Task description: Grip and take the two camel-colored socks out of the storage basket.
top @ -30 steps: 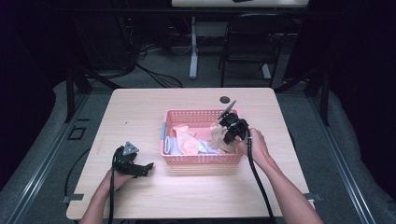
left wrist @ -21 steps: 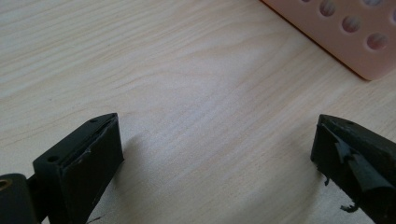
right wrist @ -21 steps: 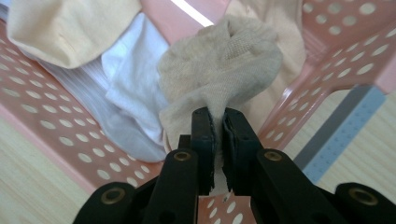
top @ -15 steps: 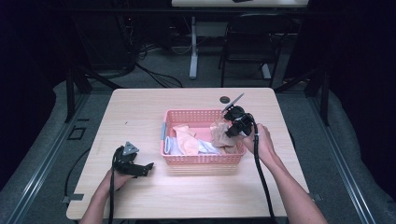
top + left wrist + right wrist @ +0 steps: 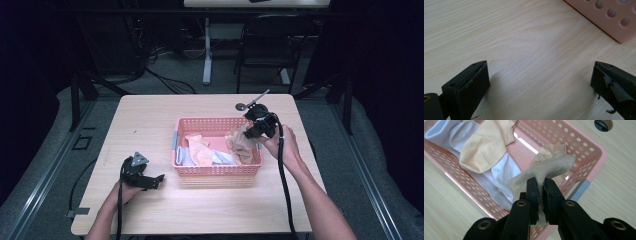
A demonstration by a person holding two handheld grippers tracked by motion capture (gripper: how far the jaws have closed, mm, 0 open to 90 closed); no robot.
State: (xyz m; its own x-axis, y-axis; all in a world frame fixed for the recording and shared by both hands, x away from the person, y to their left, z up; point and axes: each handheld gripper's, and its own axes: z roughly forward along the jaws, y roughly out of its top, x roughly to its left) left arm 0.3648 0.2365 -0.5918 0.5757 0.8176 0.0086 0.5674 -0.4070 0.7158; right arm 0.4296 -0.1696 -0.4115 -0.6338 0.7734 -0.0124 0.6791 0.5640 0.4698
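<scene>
right gripper (image 5: pixel 540 192) view shows fingers clamped on beige sock (image 5: pixel 549 167); left gripper (image 5: pixel 539 85) fingers spread wide.

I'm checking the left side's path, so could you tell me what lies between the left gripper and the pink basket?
Nothing: bare wooden table separates the left gripper from the pink basket, as the left gripper view shows; the high view agrees.

Bright, evenly lit table (image 5: pixel 150 120) amid dark surroundings; sharp close-ups.
</scene>
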